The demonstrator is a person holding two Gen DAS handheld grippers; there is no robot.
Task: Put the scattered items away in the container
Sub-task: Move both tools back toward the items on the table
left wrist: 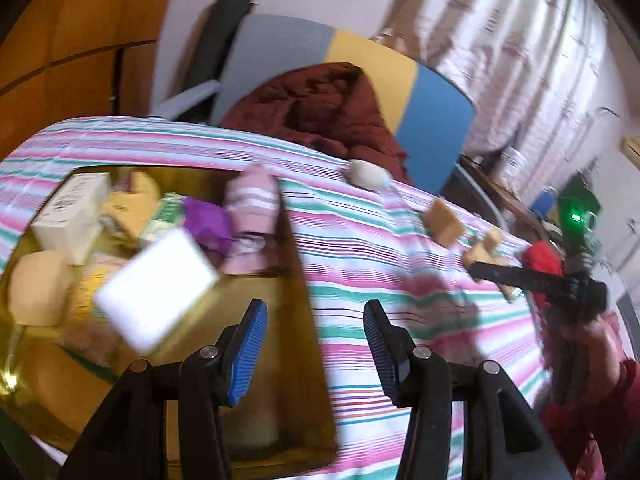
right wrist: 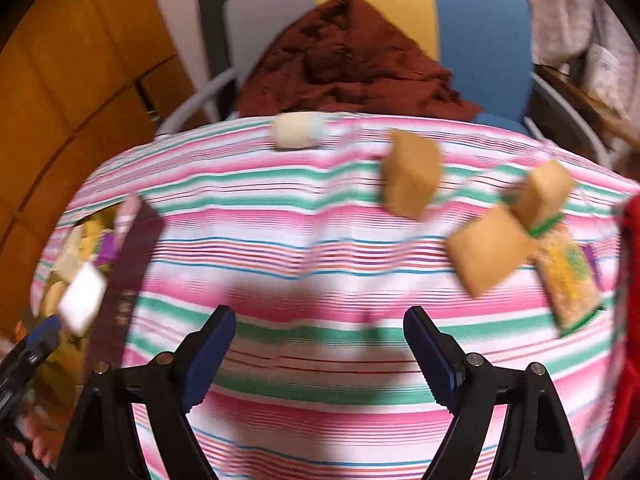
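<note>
Left gripper (left wrist: 316, 344) jaws wide, white block (left wrist: 156, 288) blurred above box (left wrist: 308, 280). Right gripper (right wrist: 320, 348) wide, empty; advise approaching centre-frame sponge (right wrist: 410, 174) squarely.

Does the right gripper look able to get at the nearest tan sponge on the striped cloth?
Probably yes: the right gripper is open and empty, and bare striped cloth lies between it and the tan sponge.

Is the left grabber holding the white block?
No, the left gripper is open with nothing between its fingers, and the white block is in front of them over the yellow container.
</note>
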